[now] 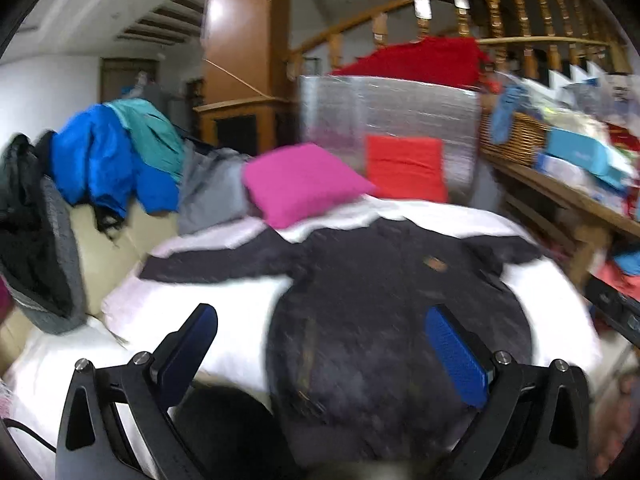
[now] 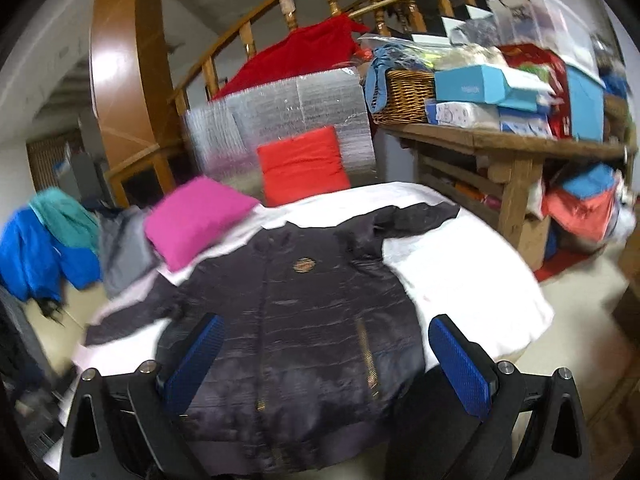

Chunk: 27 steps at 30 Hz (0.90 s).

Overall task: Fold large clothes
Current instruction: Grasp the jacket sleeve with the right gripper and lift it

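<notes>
Cluttered room, stair rail behind, a loaded wooden table (image 2: pixel 516 140) on the right; a white sheet (image 2: pixel 472 272) covers the work surface. On it the dark jacket (image 2: pixel 304 312) lies flat, front up, sleeves spread to both sides, hem nearest. Nothing looks folded yet, so this seems the start: each sleeve likely wants bringing in over the body. Left gripper (image 1: pixel 320 344) and right gripper (image 2: pixel 328 356) both hover above the hem, jaws apart, empty. Bare sheet flanks the jacket; a pink pillow (image 2: pixel 196 224) crowds the far left sleeve.
</notes>
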### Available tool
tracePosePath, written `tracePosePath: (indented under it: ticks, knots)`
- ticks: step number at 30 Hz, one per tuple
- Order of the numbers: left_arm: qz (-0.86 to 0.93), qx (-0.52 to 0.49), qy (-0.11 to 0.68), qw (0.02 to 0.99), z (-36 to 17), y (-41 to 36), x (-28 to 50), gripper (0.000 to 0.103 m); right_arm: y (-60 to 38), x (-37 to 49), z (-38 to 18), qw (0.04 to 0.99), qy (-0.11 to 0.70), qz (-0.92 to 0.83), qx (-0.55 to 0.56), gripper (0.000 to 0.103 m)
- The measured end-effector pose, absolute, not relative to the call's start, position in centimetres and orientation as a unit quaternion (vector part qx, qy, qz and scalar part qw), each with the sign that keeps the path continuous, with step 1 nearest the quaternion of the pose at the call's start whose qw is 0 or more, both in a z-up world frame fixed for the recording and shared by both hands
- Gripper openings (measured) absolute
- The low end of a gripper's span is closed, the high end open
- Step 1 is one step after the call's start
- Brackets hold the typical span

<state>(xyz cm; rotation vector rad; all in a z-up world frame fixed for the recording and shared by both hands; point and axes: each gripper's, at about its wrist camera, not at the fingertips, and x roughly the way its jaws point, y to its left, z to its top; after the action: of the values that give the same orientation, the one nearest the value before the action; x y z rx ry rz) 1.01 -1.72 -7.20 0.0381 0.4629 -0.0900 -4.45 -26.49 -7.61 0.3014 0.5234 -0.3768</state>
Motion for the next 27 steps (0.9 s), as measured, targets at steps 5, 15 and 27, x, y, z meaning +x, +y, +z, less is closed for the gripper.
tracePosePath:
  ticks: [5,15,27]
  knots:
    - [-0.002,0.042,0.285,0.957,-7.7,-3.4,10.4,0.103,-29.6,1.6,-8.6,0.925,0.280,-0.227,0.120,0.103]
    - [0.027,0.054,0.306,0.950,-10.4,-8.5,23.0,0.103,-34.7,11.0,-10.9,0.904,0.311,-0.286,0.067,0.103]
    - [0.062,0.035,0.311,0.948,-13.7,-12.3,32.1,0.103,-39.9,17.0,-12.9,0.888,0.307,-0.339,0.057,0.103]
